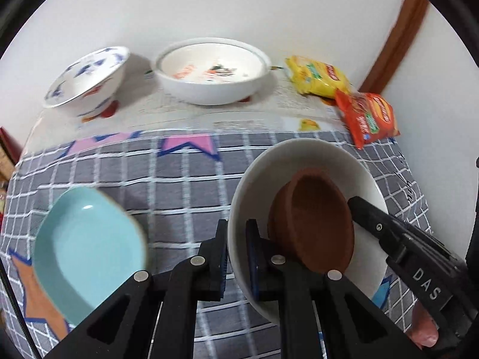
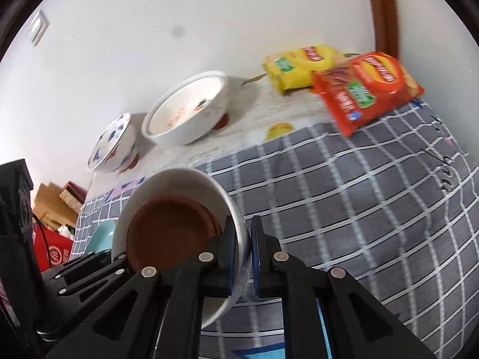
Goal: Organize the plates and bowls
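Note:
Both grippers hold one white bowl [image 1: 263, 173] with a brown dish [image 1: 317, 224] lying inside it, tilted above the checked cloth. My left gripper [image 1: 236, 257] is shut on the bowl's left rim. My right gripper [image 2: 241, 257] is shut on the bowl's [image 2: 179, 179] right rim, and its black finger shows in the left wrist view [image 1: 368, 215]. The brown dish [image 2: 167, 233] fills the bowl's bottom. A light blue plate [image 1: 86, 248] lies on the cloth at the left.
A blue-patterned bowl [image 1: 89, 74] and a wide white bowl [image 1: 209, 71] stand at the back by the wall. A yellow snack bag [image 1: 317, 74] and a red snack bag [image 1: 368, 116] lie at the back right. Boxes [image 2: 57, 206] sit beyond the table's left edge.

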Available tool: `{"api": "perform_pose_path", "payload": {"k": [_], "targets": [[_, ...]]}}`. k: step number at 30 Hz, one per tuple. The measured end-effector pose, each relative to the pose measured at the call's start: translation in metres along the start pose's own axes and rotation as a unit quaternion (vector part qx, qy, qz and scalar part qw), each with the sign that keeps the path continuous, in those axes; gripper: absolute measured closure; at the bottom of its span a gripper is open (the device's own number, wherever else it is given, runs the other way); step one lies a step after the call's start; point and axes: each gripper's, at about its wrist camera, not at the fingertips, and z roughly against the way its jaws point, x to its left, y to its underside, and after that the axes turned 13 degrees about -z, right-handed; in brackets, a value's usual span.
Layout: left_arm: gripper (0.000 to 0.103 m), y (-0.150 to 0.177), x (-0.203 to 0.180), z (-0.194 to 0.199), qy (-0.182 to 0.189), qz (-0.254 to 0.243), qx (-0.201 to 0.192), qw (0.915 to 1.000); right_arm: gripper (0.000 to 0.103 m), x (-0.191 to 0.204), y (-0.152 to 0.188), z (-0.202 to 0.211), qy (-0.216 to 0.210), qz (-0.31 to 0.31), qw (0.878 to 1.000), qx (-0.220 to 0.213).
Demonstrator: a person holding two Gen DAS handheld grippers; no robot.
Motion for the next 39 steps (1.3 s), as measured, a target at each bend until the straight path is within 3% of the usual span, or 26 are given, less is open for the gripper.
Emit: {"api": "perform_pose_path", "payload": {"k": [10,39], "targets": [[0.092,0.016,0.036,0.015,-0.012,0.024,-0.005,0.9996,0.094,0.038,0.022,-0.011,-0.014,0.022,1.0,0.011],[0.092,0.043,0.096,0.049,-0.041,0.062,-0.021,0.997,0.094,0.102,0.05,-0.015,-0.046,0.059,0.997,0.012]]}}
